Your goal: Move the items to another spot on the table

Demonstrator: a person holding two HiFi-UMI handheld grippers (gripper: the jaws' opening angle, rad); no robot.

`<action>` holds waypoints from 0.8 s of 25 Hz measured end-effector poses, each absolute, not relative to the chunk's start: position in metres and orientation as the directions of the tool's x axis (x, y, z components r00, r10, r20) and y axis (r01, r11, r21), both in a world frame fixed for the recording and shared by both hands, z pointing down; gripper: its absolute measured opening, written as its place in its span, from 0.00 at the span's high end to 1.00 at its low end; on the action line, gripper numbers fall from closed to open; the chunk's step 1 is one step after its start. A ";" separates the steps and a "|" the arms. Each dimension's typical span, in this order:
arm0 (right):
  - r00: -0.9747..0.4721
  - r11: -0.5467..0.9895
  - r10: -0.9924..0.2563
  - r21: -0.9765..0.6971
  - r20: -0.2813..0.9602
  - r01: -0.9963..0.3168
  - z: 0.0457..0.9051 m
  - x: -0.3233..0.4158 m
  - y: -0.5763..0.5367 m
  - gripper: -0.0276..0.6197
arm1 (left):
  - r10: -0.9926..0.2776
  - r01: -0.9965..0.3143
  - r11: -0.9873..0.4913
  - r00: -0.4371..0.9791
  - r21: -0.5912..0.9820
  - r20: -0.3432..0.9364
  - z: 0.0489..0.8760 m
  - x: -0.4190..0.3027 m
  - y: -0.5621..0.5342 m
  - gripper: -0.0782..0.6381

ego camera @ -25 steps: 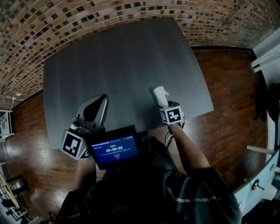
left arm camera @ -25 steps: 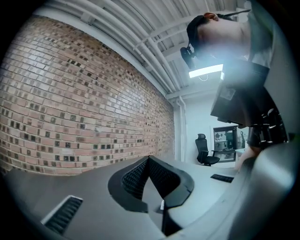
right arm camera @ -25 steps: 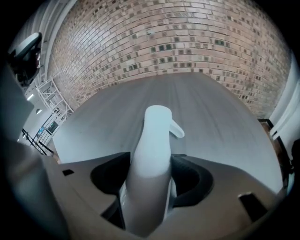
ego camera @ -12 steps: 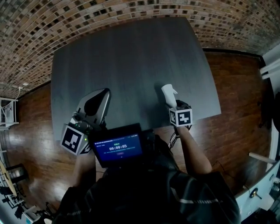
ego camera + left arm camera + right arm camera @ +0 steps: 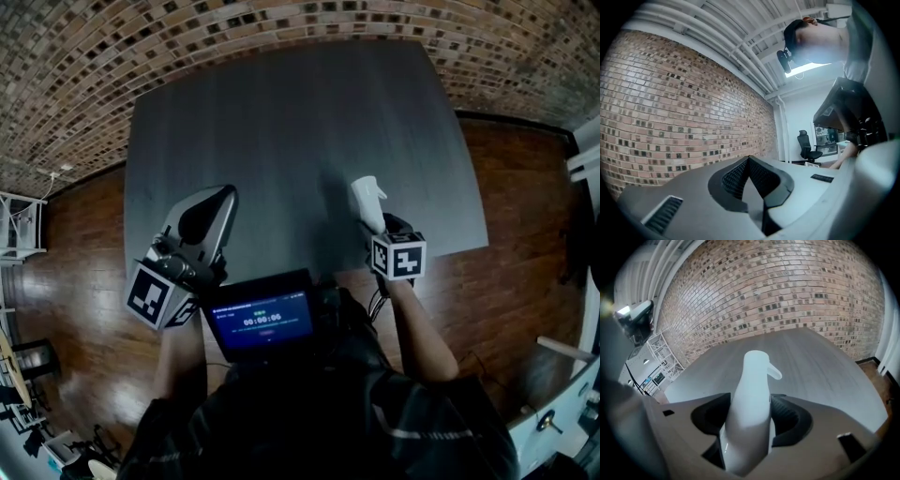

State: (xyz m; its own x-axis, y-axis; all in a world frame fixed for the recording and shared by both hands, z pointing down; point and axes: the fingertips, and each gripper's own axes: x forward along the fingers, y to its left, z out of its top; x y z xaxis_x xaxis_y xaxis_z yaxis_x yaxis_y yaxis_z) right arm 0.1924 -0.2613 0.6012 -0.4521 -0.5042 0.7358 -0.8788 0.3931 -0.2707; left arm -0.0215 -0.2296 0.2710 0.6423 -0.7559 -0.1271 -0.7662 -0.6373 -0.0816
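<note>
1. White plastic spray bottle (image 5: 368,199) stands upright, gripped by the right tongs (image 5: 752,408), at the near right edge of the dark grey desk (image 5: 281,122).
2. Left tongs (image 5: 750,161) are clenched together, empty, by the desk's near left edge.

The dark grey table (image 5: 281,122) stands on a wooden floor (image 5: 66,253) by a brick wall (image 5: 281,23); whether the white bottle (image 5: 367,199) at its near edge touches it is unclear.
</note>
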 end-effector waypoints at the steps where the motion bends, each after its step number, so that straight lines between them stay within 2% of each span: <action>1: -0.462 0.400 -0.506 -0.277 0.728 -0.874 0.599 0.185 -0.258 0.53 | -0.752 -0.762 -0.641 0.647 -0.088 -0.124 0.273 -0.025 -0.226 0.90; 7: -0.462 0.416 -0.528 -0.258 0.712 -0.872 0.584 0.132 -0.239 0.53 | -0.716 -0.726 -0.682 0.687 -0.087 -0.126 0.270 -0.071 -0.202 0.90; 14: -0.434 0.382 -0.549 -0.248 0.714 -0.890 0.576 0.053 -0.212 0.53 | -0.587 -0.594 -0.800 0.804 -0.089 -0.088 0.267 -0.156 -0.155 0.90; 20: -0.400 0.330 -0.589 -0.243 0.702 -0.912 0.563 -0.022 -0.195 0.53 | -0.486 -0.505 -0.849 0.862 -0.153 -0.147 0.247 -0.226 -0.129 0.90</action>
State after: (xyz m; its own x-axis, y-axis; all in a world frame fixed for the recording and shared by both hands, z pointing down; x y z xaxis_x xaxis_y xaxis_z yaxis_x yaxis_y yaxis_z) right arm -0.0216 -0.1951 0.5633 -0.4001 -0.5888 0.7023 -0.9121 0.3303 -0.2427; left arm -0.2261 -0.1292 0.2468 0.8617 -0.4857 -0.1465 -0.5049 -0.8495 -0.1533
